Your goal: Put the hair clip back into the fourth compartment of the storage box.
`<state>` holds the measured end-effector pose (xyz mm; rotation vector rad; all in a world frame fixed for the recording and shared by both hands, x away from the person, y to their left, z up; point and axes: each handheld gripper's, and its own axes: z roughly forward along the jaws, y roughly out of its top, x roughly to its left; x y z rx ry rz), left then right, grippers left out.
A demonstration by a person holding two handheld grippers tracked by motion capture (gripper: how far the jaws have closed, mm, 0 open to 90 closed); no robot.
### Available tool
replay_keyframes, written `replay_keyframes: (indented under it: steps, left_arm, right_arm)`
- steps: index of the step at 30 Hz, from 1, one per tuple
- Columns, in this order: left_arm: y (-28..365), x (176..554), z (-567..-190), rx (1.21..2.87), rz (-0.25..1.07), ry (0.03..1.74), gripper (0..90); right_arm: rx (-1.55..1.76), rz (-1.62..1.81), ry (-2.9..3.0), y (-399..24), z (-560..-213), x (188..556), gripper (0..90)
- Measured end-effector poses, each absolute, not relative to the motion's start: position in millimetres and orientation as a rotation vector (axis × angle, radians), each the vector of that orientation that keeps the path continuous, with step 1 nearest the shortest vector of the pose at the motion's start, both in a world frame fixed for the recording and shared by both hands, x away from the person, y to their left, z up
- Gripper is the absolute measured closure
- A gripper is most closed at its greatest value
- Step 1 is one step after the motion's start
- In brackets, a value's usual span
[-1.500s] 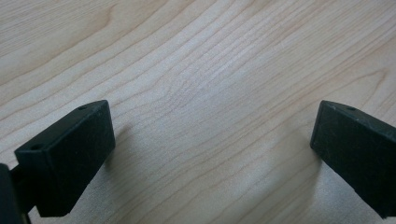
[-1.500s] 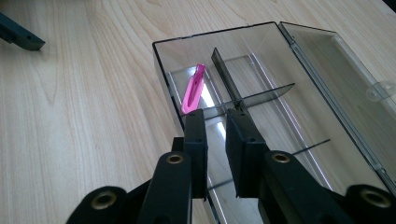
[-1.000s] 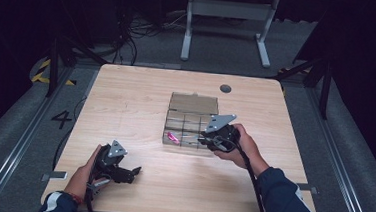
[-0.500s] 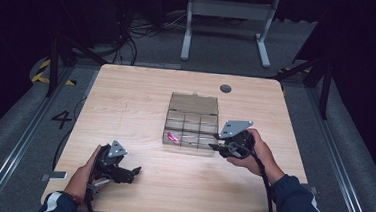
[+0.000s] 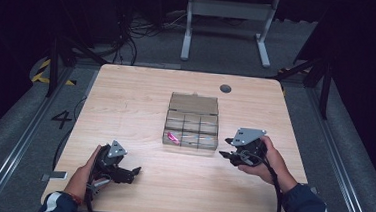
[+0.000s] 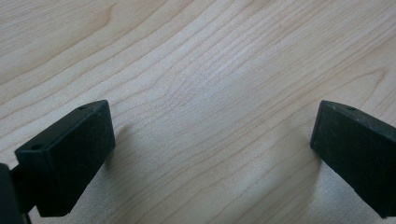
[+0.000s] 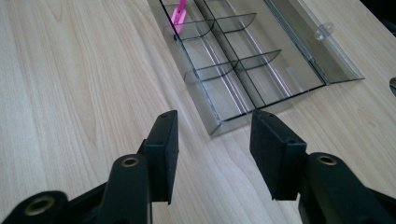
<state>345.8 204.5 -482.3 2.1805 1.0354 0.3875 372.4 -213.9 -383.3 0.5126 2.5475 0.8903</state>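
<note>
A clear plastic compartment box [image 5: 191,129] lies open at the table's middle, its lid folded back toward the far side; the same box [image 7: 243,60] shows in the right gripper view. A pink item [image 5: 172,137] lies in its near-left compartment, and that pink item [image 7: 178,12] appears at the top of the right gripper view. My right gripper [image 5: 226,154] is held just right of the box, open, nothing between its jaws [image 7: 214,140]. My left gripper [image 5: 133,173] rests low at the front left, open over bare wood [image 6: 212,135].
The wooden table [image 5: 126,101] has a round cable hole [image 5: 225,88] at its far right. Beyond it stand a white desk frame [image 5: 227,18] and floor cables [image 5: 131,27]. Yellow-black floor tape [image 5: 45,73] lies to the left.
My right gripper has drawn back from the box's near-right corner, moving right and toward the front edge. The left gripper has stayed where it was.
</note>
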Motion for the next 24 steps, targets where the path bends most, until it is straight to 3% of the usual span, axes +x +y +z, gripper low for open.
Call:
replay_keyframes:
  steps: [24]
  left_arm:
    - [204, 345, -482, 2.179, 0.383, 1.041, 0.3]
  right_arm:
    - [0.732, 0.78, 2.458, -292, -428, 347, 36.4]
